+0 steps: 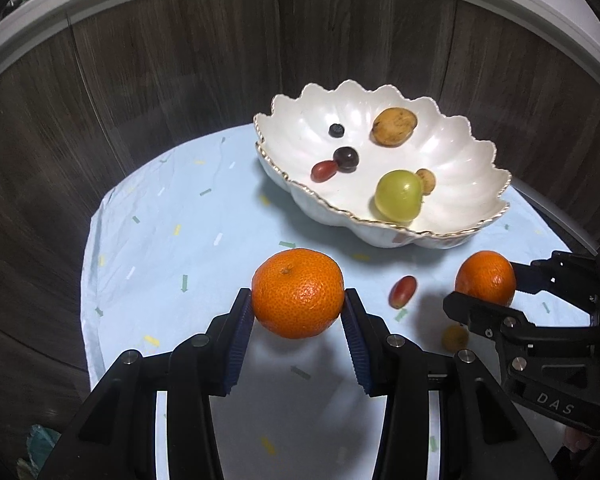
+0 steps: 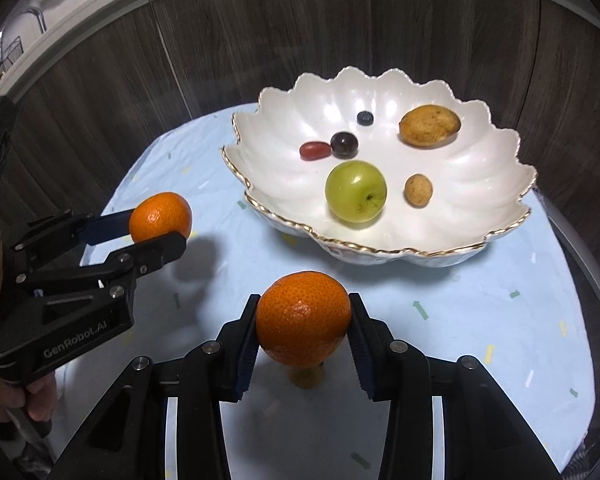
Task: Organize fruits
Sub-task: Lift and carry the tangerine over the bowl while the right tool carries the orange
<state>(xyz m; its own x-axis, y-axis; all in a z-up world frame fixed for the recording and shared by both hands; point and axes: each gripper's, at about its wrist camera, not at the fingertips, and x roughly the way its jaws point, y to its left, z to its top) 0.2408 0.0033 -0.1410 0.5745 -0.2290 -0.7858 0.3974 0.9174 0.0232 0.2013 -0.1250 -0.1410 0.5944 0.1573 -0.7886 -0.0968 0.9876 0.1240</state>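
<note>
My left gripper is shut on a mandarin and holds it above the blue cloth; it also shows in the right wrist view with its mandarin. My right gripper is shut on a second mandarin; it shows in the left wrist view with that mandarin. The white scalloped bowl behind holds a green apple, a red grape, a dark grape, a blueberry and two brown fruits. A red grape and a small yellow fruit lie on the cloth.
The round table is covered by a light blue cloth. Dark wood panels curve behind it. A white counter edge runs above the panels. A hand grips the left gripper's handle.
</note>
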